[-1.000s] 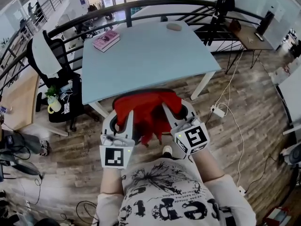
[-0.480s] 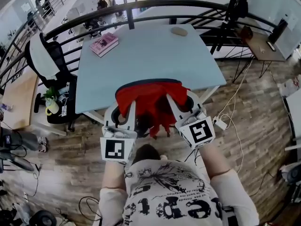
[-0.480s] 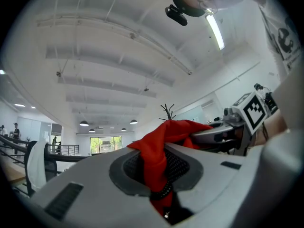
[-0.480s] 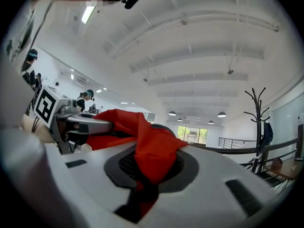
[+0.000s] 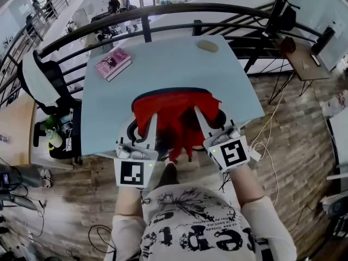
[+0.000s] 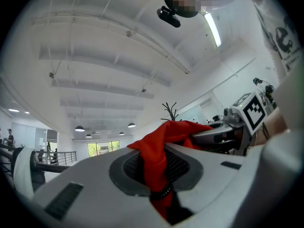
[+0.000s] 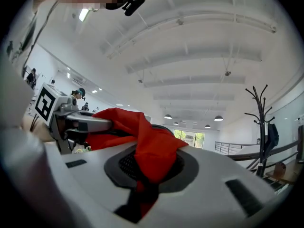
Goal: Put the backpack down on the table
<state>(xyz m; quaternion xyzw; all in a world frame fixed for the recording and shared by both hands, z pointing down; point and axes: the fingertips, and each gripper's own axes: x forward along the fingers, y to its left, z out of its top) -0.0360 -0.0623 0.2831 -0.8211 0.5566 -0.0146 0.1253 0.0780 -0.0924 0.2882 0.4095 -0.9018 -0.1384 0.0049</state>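
A red backpack hangs between my two grippers over the near edge of the pale blue table in the head view. My left gripper is shut on the bag's left side; red cloth is pinched between its jaws in the left gripper view. On the bag's right side my right gripper is shut, with red fabric bunched between its jaws in the right gripper view. The bag's dark rim faces the table's far side. Its lower part is hidden behind the grippers.
A pink book lies at the table's far left and a small tan object near its far right corner. A black railing curves behind the table. An office chair stands to the left, and cables lie on the wooden floor at right.
Both grippers have carried the backpack forward, from over the floor in front of the table to over its near edge. The person has stepped closer to the table.
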